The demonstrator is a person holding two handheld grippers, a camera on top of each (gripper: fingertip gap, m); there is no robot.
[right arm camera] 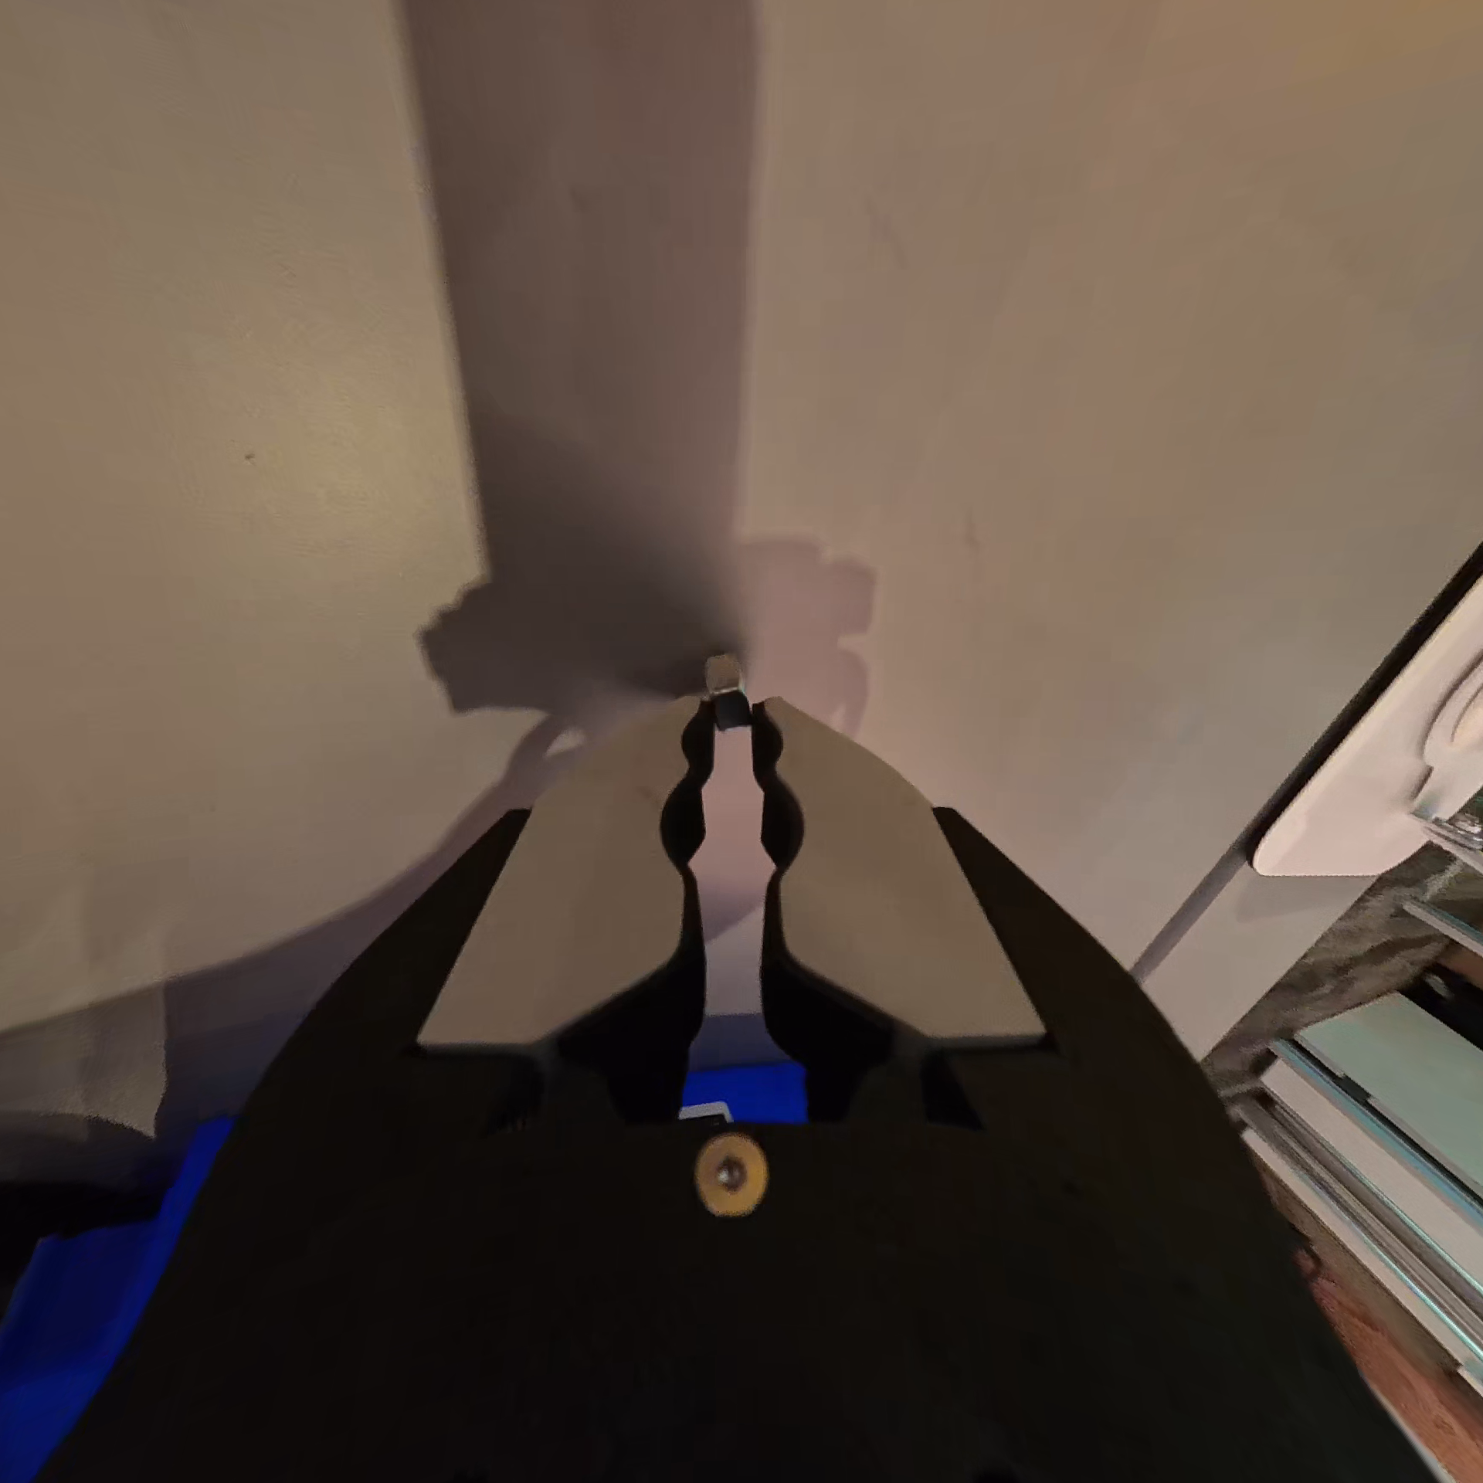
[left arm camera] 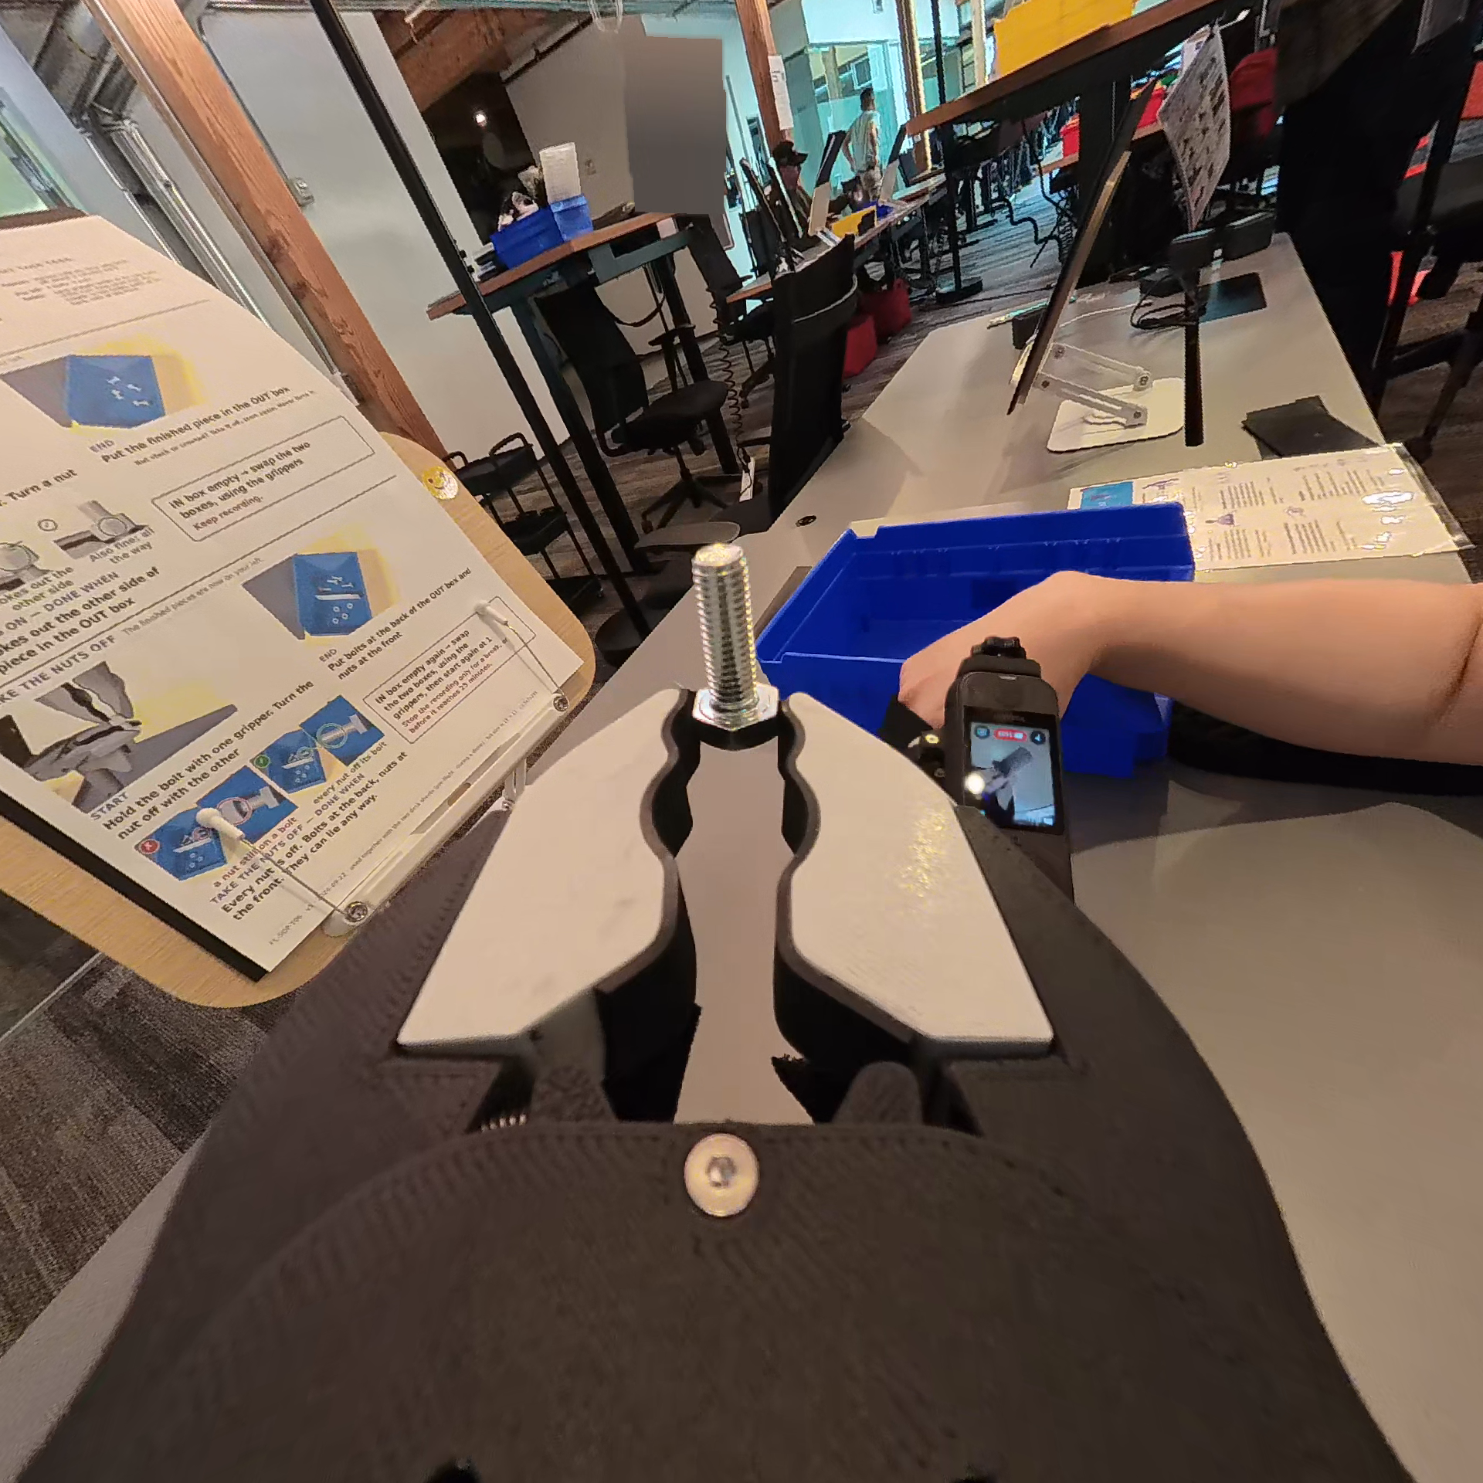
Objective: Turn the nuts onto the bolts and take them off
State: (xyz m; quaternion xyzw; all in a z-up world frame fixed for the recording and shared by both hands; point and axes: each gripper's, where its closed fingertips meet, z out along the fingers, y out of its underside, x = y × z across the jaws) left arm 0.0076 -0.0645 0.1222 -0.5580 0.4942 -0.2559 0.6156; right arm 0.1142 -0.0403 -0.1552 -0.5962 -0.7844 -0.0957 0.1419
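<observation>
Left gripper [left arm camera: 732,718]: fingers closed on the hex head of a steel bolt [left arm camera: 725,618], threaded shank pointing away, bare. Right gripper [right arm camera: 729,706]: tips pinching a small hex nut [right arm camera: 725,672] above the table [right arm camera: 241,401]. Both parts judged rigid, light, slippery; grip on flats, clear of threads.

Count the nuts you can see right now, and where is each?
1. A small nut is pinched at the tips of the right gripper, above the table. The blue bin's inside is partly hidden, so more may be there.
</observation>
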